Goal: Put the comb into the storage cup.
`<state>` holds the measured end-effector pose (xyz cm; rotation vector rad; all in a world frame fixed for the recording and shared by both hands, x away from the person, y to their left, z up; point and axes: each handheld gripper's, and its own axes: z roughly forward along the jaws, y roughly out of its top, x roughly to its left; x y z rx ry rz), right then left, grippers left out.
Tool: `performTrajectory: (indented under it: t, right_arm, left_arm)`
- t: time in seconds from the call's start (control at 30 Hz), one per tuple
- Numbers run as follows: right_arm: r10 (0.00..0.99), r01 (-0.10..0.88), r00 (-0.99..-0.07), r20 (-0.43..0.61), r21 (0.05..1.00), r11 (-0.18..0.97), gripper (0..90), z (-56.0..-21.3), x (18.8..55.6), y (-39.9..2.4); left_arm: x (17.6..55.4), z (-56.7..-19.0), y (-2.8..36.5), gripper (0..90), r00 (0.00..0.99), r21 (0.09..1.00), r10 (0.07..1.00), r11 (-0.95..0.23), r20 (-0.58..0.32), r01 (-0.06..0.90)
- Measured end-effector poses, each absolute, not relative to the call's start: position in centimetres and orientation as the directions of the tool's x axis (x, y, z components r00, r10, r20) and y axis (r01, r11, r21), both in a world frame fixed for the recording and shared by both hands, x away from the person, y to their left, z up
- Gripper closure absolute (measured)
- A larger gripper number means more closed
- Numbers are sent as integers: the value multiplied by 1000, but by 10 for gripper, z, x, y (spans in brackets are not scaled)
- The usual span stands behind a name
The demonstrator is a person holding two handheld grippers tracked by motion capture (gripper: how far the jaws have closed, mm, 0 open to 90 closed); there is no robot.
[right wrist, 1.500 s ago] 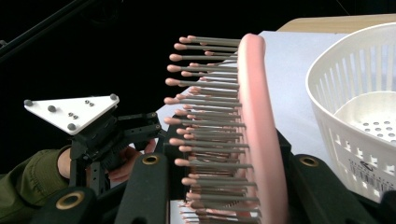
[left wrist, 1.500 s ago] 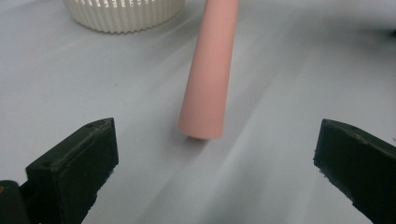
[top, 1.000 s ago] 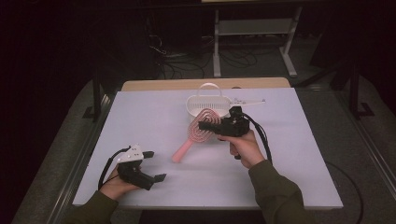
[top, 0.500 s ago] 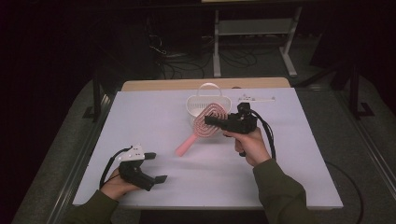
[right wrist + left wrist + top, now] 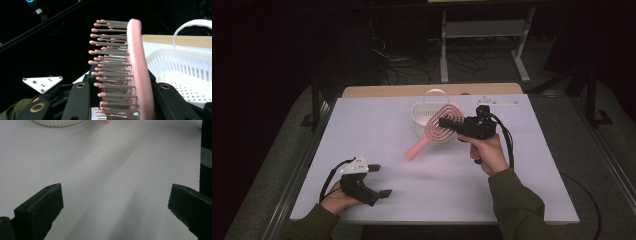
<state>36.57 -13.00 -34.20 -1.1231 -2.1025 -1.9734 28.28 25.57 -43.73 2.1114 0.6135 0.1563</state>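
Note:
A pink hairbrush [image 5: 438, 128] hangs tilted in the air, its head against the front of a small white basket [image 5: 421, 116] and its handle pointing down-left. My right gripper [image 5: 445, 121] is shut on the brush head from the right. In the right gripper view the brush [image 5: 137, 62] stands between the jaws, bristles to the left, and the basket [image 5: 190, 67] lies just behind. My left gripper [image 5: 381, 180] rests on the table near the front left, open and holding nothing. In the left gripper view its jaws [image 5: 115, 205] stand wide apart over bare white tabletop, the basket [image 5: 57, 122] far ahead.
A white sheet [image 5: 522, 180] covers the table, with a wooden edge [image 5: 387, 91] along the back. A small white part [image 5: 498, 102] lies at the back right. Beyond the table are cables and a metal stand [image 5: 482, 30] on a dark floor.
My right gripper has carried the hairbrush to the right and slightly up, closer to the basket. The left gripper has stayed put.

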Motion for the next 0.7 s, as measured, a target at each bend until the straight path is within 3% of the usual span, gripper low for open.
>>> performTrajectory:
  t: [0.7]
  right_arm:
    - [502,488,-715,487,862,-140,629,-325,366,-158]
  left_arm:
    - [282,-437,256,0,865,807,490,-466,-106,363]
